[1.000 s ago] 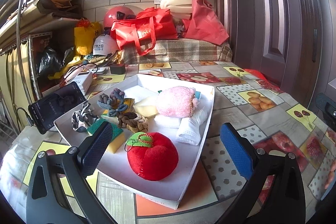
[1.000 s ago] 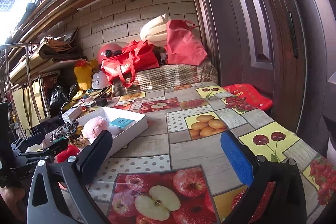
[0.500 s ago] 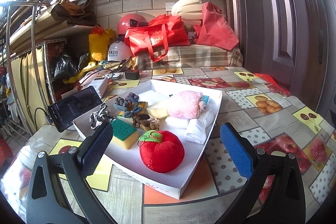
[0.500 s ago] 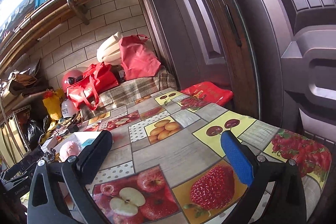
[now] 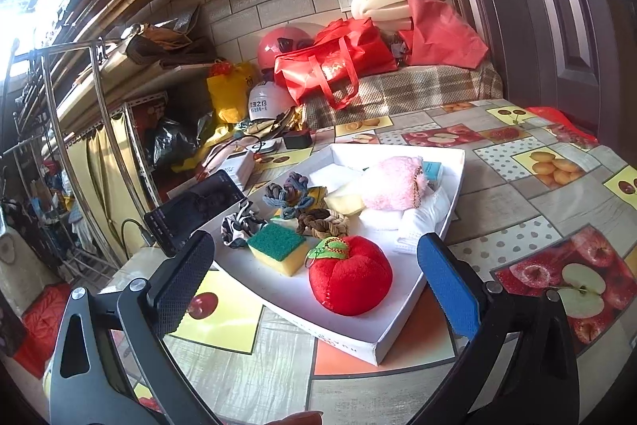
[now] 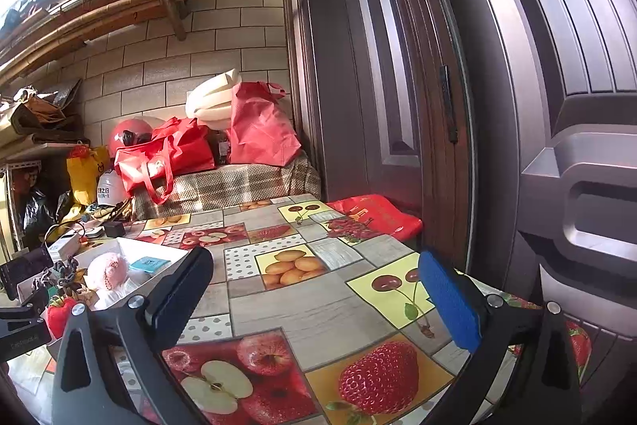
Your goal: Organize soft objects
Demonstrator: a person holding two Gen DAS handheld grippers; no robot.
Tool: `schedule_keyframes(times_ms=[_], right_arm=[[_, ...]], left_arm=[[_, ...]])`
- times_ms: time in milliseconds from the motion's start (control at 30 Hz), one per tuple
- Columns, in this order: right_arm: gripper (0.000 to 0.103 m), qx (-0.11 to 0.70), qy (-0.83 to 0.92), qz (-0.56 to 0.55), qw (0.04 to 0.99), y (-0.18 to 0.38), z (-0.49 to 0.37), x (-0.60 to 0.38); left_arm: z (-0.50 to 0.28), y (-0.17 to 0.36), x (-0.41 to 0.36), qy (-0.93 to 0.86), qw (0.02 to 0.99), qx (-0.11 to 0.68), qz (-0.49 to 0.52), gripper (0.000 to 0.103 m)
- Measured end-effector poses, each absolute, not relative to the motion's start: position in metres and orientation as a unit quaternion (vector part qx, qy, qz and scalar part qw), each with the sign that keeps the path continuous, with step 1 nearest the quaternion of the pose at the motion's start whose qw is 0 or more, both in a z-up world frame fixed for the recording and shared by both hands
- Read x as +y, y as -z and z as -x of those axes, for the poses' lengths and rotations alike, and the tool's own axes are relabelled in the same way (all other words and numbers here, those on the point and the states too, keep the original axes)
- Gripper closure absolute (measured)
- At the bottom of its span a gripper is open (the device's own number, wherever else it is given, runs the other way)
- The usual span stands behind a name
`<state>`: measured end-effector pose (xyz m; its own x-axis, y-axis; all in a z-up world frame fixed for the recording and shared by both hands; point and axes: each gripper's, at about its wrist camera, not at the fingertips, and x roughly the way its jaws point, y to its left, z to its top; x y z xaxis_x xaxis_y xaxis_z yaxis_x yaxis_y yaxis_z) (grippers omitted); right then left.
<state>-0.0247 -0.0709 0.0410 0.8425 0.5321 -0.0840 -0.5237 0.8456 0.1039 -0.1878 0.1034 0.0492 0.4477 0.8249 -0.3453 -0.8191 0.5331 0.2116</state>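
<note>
Both tools stood apart and held nothing: the left tool (image 5: 314, 265) hung before the white tray (image 5: 458, 186) holding the red plush apple (image 5: 350, 279), the right tool (image 6: 314, 289) over the desk (image 6: 318, 309) beside that tray

White tray (image 6: 119, 245): in right wrist view its near part is hidden behind the black finger; left end cut by the frame edge. Red plush apple (image 6: 59, 313) in the tray shows only partly. Teal card (image 5: 432, 170) at the tray's far side is mostly hidden behind the pink plush (image 5: 392, 182); print unreadable. Left wrist view: fingertip sliver at the bottom edge, cut off.
</note>
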Motion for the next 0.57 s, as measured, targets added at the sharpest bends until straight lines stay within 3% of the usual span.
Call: schedule_keyframes(times_ms=[567], right_arm=[[0.000, 0.065, -0.275, -0.035, 0.959, -0.0395, 0.0212, -0.0718]], left_arm=[[0.1845, -0.0448, 0.1100, -0.457, 0.861, 0.223, 0.024, 0.000]])
